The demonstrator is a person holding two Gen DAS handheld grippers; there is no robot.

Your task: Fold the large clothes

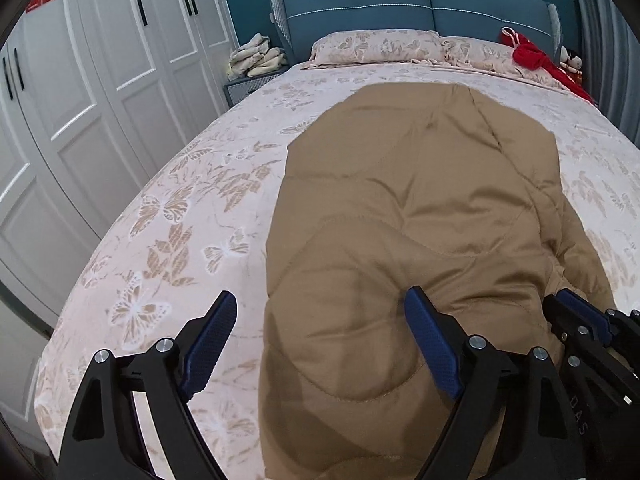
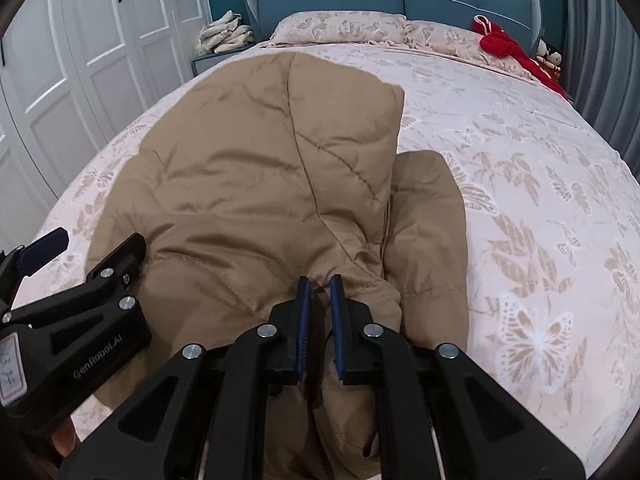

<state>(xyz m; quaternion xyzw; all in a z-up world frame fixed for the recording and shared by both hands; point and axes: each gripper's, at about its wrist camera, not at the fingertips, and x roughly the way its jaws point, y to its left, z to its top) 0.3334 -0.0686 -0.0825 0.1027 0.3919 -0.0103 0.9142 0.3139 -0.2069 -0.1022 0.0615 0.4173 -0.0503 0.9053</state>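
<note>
A large tan quilted jacket (image 1: 420,220) lies spread on the bed, seen also in the right wrist view (image 2: 256,176). My left gripper (image 1: 320,312) is open, its jaws wide apart over the jacket's near left edge, one finger above the bedspread and the other over the fabric. My right gripper (image 2: 319,292) is shut on a fold of the jacket near its front edge, with fabric bunched between the blue pads (image 2: 304,320). The left gripper also shows at the left of the right wrist view (image 2: 84,248). A sleeve or flap (image 2: 428,240) lies to the right of the jacket's body.
The bed (image 1: 180,220) has a pink butterfly-print cover and pillows (image 1: 376,46) by a blue headboard. A red garment (image 1: 532,56) lies at the far right corner. White wardrobe doors (image 1: 100,80) stand left, with a nightstand bearing folded cloth (image 1: 256,56).
</note>
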